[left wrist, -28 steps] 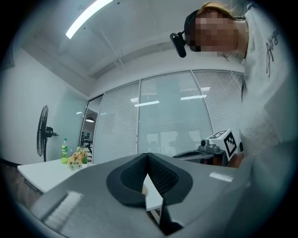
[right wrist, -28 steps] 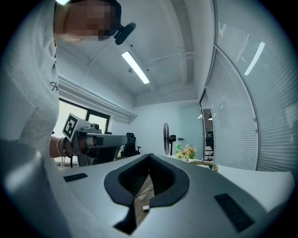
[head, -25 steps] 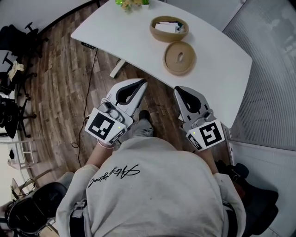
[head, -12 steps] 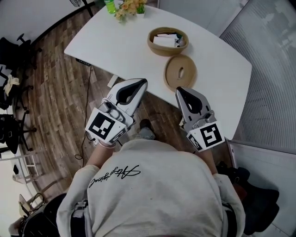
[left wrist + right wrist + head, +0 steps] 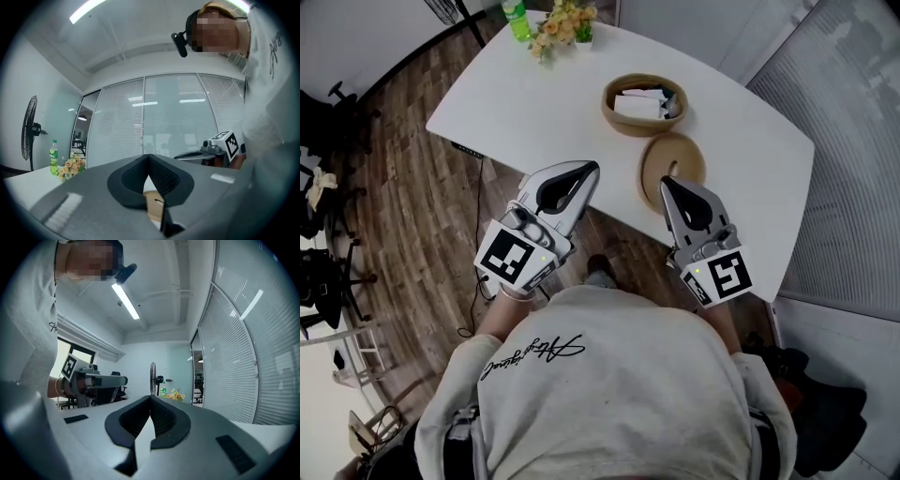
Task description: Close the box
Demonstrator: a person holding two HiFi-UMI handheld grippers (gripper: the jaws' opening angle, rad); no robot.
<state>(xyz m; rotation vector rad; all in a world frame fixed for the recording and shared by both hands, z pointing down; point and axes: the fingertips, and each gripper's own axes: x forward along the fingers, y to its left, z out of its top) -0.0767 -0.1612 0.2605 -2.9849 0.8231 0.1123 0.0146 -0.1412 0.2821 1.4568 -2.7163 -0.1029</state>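
A round tan box (image 5: 644, 103) stands open on the white table (image 5: 534, 94), with white items inside. Its round lid (image 5: 672, 161), with a hole in the middle, lies flat on the table just in front of the box. My left gripper (image 5: 591, 169) is shut and empty, held over the floor left of the lid. My right gripper (image 5: 666, 183) is also shut and empty, its tip at the lid's near edge. In the left gripper view the lid (image 5: 152, 206) shows below the closed left gripper (image 5: 149, 157). The right gripper (image 5: 150, 398) shows nothing between its jaws.
A vase of flowers (image 5: 562, 23) and a green bottle (image 5: 515, 17) stand at the table's far left end. Blinds (image 5: 853, 141) close off the right side. Wooden floor (image 5: 412, 216) and office chairs (image 5: 323, 234) lie to the left. A fan (image 5: 29, 126) stands beyond the table.
The person has stepped toward the table, so box and lid sit nearer to both grippers. The right gripper's tip now reaches the lid's near edge. Both grippers stay shut.
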